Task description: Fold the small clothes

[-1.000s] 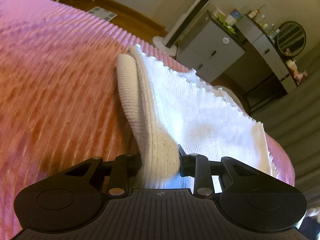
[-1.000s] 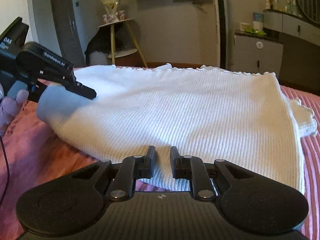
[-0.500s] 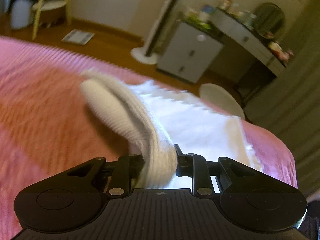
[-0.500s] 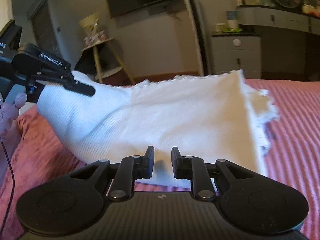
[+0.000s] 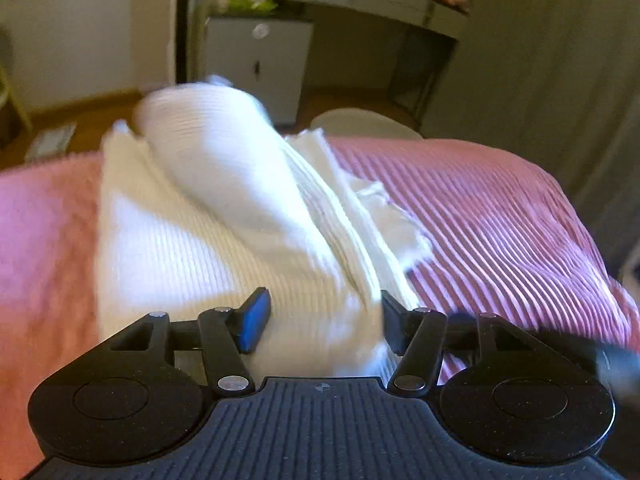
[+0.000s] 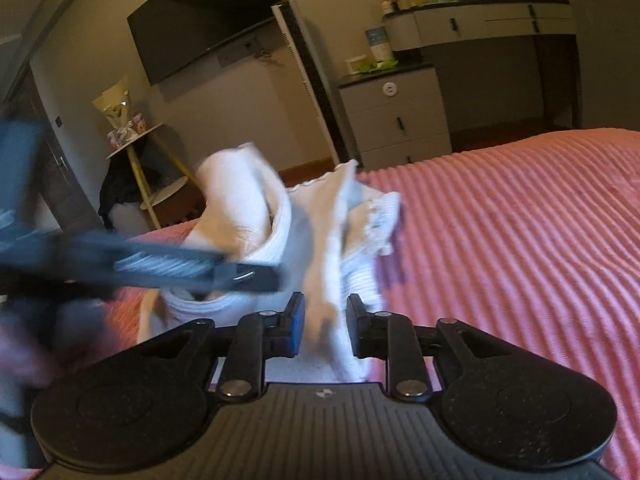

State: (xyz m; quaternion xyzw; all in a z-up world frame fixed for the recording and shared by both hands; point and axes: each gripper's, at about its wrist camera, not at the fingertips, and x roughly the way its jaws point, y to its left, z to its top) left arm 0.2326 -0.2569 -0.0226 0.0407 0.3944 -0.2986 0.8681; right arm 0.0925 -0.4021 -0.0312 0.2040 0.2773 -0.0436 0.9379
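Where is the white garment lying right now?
In both wrist views the white garment lies bunched on the pink bedspread, directly ahead of the left gripper and the right gripper, with cloth between each pair of fingers.
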